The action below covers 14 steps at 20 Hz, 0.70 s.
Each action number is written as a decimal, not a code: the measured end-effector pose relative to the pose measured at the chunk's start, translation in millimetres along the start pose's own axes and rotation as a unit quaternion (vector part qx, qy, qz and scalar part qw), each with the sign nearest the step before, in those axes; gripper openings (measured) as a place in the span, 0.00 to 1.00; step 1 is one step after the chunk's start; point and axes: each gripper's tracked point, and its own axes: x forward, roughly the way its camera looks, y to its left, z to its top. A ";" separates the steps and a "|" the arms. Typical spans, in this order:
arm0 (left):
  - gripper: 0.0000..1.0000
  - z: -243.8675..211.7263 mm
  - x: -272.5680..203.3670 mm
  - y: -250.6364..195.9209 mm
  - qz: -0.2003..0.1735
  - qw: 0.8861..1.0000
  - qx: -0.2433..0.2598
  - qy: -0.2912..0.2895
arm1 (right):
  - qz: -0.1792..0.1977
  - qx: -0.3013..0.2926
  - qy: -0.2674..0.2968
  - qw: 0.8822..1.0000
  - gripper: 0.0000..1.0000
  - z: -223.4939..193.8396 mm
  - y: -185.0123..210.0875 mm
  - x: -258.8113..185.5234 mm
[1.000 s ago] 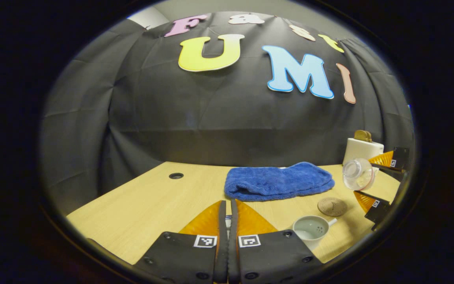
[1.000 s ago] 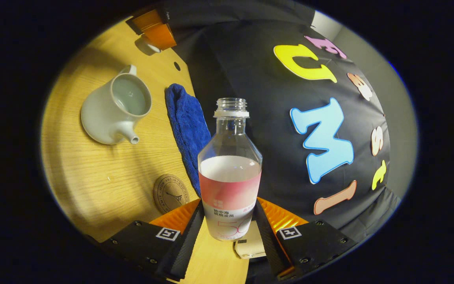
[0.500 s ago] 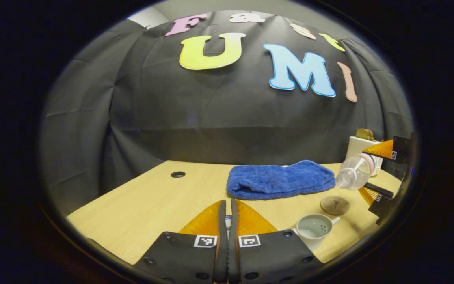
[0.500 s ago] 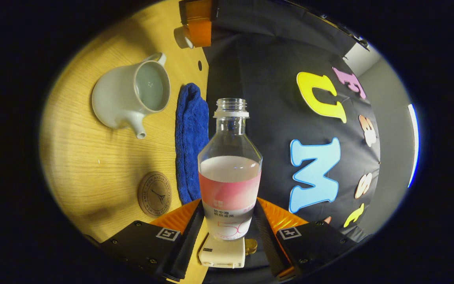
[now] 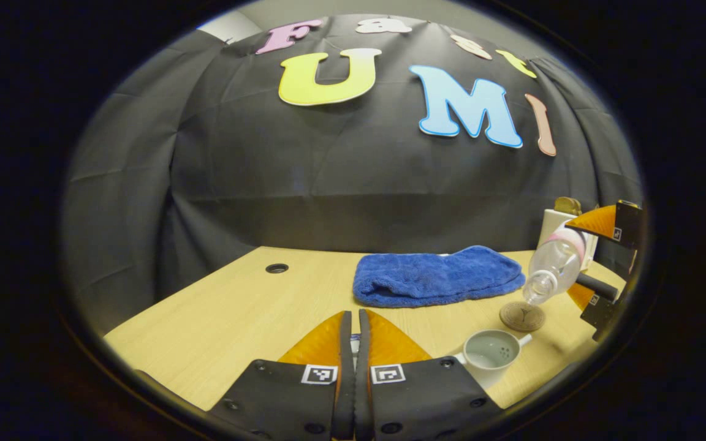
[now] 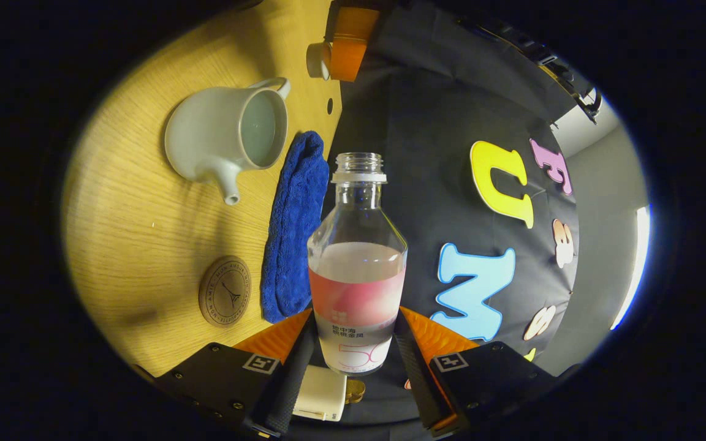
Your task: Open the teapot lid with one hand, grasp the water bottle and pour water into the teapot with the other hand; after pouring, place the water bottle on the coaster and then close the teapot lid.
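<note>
my right gripper (image 6: 353, 343) clamps both fingers on the lower labelled part of the clear plastic water bottle with a pink-and-white label (image 6: 357, 275). the bottle has no cap and is partly filled. in the left gripper view this bottle (image 5: 554, 260) hangs tilted, neck down, above the round brown cork coaster (image 5: 522, 316), not touching it.

my left gripper (image 5: 355, 343) has its fingers pressed together with a small pale object between them; in the right gripper view this gripper (image 6: 344, 46) sits at the far edge with a small round pale lid (image 6: 315, 59) at its tip.

surface: a light wood-grain table (image 6: 126, 233) with a round cable hole (image 5: 276, 268) near its back edge. the pale grey-green ceramic teapot (image 6: 230, 138) stands on the table uncovered, spout toward the coaster (image 6: 225, 290), well apart from it. water shows inside the teapot. a folded blue towel (image 5: 436, 277) lies along the back of the table, just beside the coaster. a white box-shaped device with a brown top piece (image 5: 558, 223) stands at the table's far right corner behind the bottle.

room: black cloth (image 5: 328, 177) forms the wall behind the table, creased, meeting the table's back edge. a pale grey wall (image 6: 604, 202) and a bright light strip (image 6: 635, 257) appear beyond the cloth.
</note>
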 end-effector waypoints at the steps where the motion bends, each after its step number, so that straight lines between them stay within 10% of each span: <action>1: 0.07 -2.2 0.3 0.0 0.000 1.000 0.001 0.001 | -0.008 -0.013 -0.005 1.000 0.76 1.8 -4.7 -0.4; 14: 0.06 -5.8 2.9 -0.5 0.002 1.000 0.005 0.008 | -0.039 -0.085 -0.022 0.995 0.76 5.5 -15.9 1.0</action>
